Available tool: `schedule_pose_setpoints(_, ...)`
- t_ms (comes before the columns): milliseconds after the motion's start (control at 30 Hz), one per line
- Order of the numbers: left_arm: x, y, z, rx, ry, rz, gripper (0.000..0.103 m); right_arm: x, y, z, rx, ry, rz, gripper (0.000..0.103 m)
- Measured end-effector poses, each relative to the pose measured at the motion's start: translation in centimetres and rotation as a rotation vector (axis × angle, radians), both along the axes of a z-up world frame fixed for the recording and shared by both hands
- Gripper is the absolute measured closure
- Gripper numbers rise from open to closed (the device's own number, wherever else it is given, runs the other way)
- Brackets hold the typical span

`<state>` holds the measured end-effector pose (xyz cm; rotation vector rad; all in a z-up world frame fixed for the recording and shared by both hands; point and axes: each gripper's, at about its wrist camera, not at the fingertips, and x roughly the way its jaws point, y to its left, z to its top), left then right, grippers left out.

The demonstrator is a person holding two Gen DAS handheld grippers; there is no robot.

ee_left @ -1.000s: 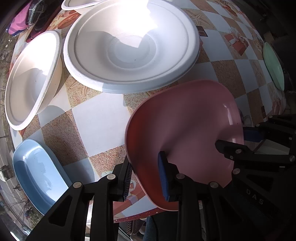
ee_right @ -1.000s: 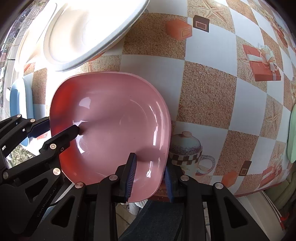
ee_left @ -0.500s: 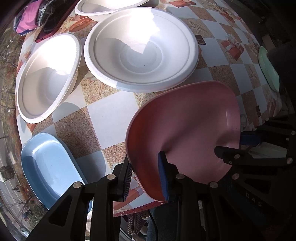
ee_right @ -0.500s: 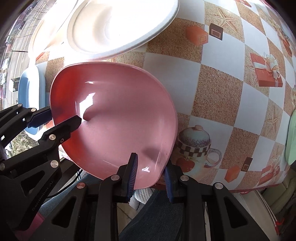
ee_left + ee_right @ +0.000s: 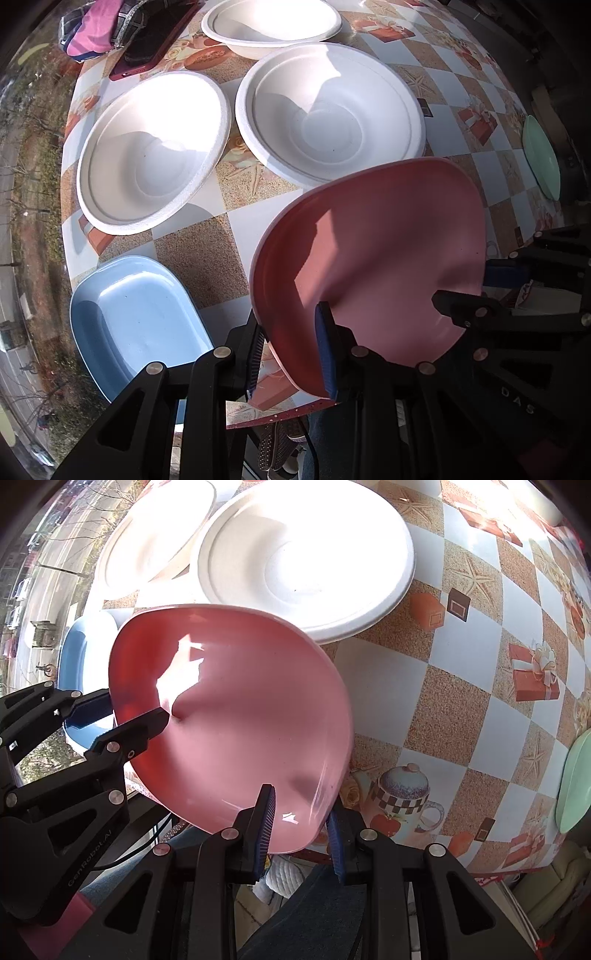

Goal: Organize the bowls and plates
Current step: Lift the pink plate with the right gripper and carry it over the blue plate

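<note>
A pink plate (image 5: pixel 369 258) hangs tilted above the near edge of the checkered table (image 5: pixel 207 254). My left gripper (image 5: pixel 291 350) is shut on the plate's near-left rim, one pad under it and one inside. In the same view my right gripper (image 5: pixel 476 286) clamps the right rim. The right wrist view shows the pink plate (image 5: pixel 240 720) with my right gripper (image 5: pixel 301 830) shut on its near rim, and my left gripper (image 5: pixel 122 712) pinching its left edge. Three white bowls lie beyond: a left white bowl (image 5: pixel 147 155), a middle white bowl (image 5: pixel 328 114) and a far white bowl (image 5: pixel 273 26).
A blue oblong dish (image 5: pixel 136 317) lies at the table's near-left corner, a pale green plate (image 5: pixel 541 155) at the right edge. A dark red phone case (image 5: pixel 155 40) and a pink cloth bundle (image 5: pixel 96 29) sit at the far left. A person's legs show below the table edge.
Both grippers have risen with the pink plate still clamped between them. The table has dropped away, so more of the white bowls and the blue dish now show.
</note>
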<state>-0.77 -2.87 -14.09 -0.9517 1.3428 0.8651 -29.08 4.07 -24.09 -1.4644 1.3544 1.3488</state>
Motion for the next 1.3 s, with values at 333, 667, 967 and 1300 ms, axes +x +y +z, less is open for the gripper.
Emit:
schedule_pose_setpoints(333,-0.5,-0.5,2.8,0.05,0.011,0.038,0.074,-1.6,-1.2,2.6,0.031,0.002,0.055,0.073)
schedule_pose_setpoints(667,-1.6,-0.2,3.3,0.077,0.018,0.059,0.074,-1.9,-2.2,3.4,0.061,0.006,0.081,0.073)
schedule_pose_setpoints(967,-1.4,0.2,2.3,0.092,0.027,0.079,0.074,-1.9,-2.6,4.0,0.071,0.009,0.102,0.073)
schedule_pose_setpoints(1300,-2.7,0.2,2.7,0.107,0.038,0.117,0.074,-2.6,-2.3,3.6,0.06,0.015,0.138,0.073)
